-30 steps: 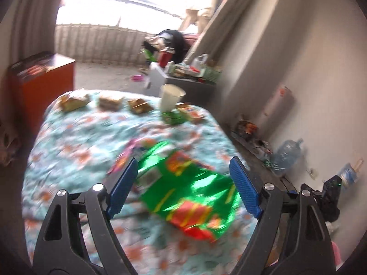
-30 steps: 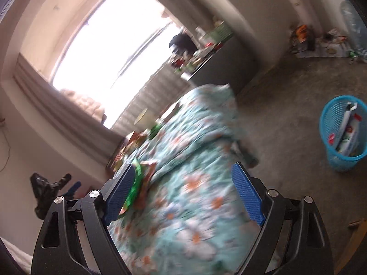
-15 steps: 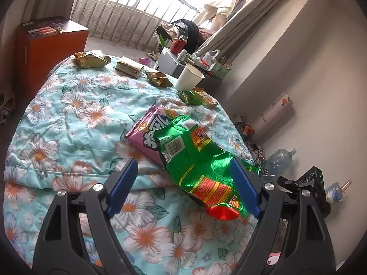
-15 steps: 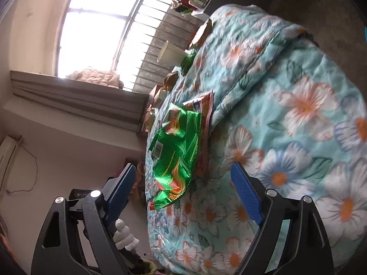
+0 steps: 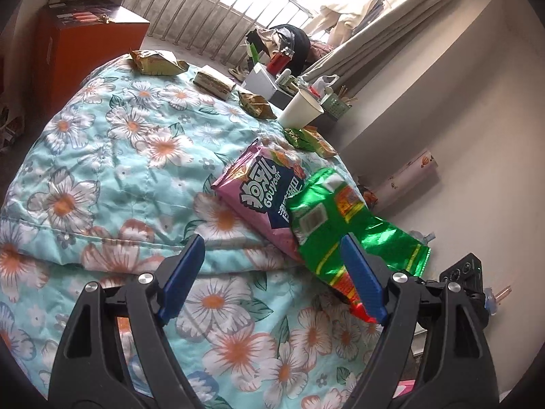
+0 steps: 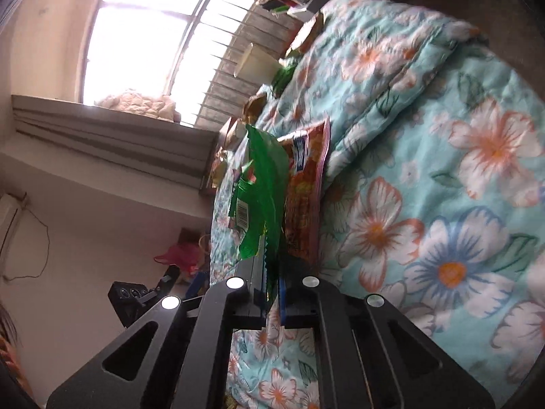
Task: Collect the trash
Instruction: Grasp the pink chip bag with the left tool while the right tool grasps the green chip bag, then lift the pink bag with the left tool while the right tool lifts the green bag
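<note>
Daylight from the barred window falls on a bed under a turquoise floral quilt (image 5: 112,177), where the right hand-held gripper (image 6: 272,293) is clamped tight on a shiny green crisp bag (image 6: 264,184) lying over a pink snack packet (image 5: 259,191), while the left hand-held gripper (image 5: 272,272) hovers wide open, gripping nothing.

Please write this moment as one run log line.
right tool: shut on green bag | left tool: open, empty | pink bag: on quilt
</note>
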Available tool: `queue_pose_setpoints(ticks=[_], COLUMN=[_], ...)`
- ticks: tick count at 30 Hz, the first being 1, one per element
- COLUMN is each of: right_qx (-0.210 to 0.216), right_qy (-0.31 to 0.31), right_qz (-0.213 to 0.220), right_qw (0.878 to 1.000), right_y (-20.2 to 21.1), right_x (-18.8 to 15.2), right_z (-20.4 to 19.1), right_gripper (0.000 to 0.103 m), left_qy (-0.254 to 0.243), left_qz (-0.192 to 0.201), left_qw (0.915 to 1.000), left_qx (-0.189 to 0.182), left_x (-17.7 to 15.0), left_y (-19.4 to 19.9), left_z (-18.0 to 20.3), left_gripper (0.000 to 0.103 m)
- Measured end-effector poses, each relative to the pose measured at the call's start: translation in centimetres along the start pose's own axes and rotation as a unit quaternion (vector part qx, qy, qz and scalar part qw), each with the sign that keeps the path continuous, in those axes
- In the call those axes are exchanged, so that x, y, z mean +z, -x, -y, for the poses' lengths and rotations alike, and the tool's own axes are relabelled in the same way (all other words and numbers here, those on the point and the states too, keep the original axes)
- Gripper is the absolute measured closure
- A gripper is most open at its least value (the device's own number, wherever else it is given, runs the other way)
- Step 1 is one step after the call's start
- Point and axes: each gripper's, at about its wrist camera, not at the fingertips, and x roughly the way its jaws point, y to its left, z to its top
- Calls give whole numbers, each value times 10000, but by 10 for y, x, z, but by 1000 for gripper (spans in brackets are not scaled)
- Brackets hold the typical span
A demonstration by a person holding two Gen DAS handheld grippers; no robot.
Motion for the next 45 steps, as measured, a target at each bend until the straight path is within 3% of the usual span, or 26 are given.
queue_pose_setpoints(ticks=[7, 9, 12, 16, 20, 26, 32, 35, 40, 45], right_qx=[-246, -346, -482, -487, -478, -460, -439, -447, -429, -434], right_qy=[-225, -386, -563, -673, -688, -749, -831, -825, -903, -920], right_qz=[992, 1123, 1200, 1262, 1259, 1251, 1195, 1180, 1192, 1193], right_qw=[9945, 9923, 9900, 9885, 9885, 9882, 9884, 9886, 9878, 9876], right_y=[88, 102, 111, 107, 108, 102, 102, 101, 102, 106], right_x=[-2, -5, -10, -10, -12, -8, -14, -16, -17, -17], right_z=[27, 39, 54, 61, 60, 67, 73, 74, 78, 77], right_gripper=[98, 98, 98, 98, 98, 98, 98, 98, 98, 98], left_qy=[413, 693, 1040, 1252, 1637, 1727, 1747, 1749, 1712, 1260], left_qz=[-303, -644, -1002, -1261, -1475, -1310, -1077, -985, -786, -677], left_qw=[9981, 9931, 9837, 9784, 9703, 9733, 9764, 9769, 9793, 9854], left_qx=[-335, -692, -1070, -1056, -995, -750, -675, -735, -745, -920], left_x=[-3, -4, -11, -20, -24, -23, -23, -24, -19, -12], left_y=[-29, -46, -67, -91, -116, -129, -134, -134, -132, -111], left_z=[0, 1, 7, 16, 16, 25, 32, 29, 27, 36], left_gripper=[27, 27, 28, 37, 38, 42, 62, 84, 92, 99])
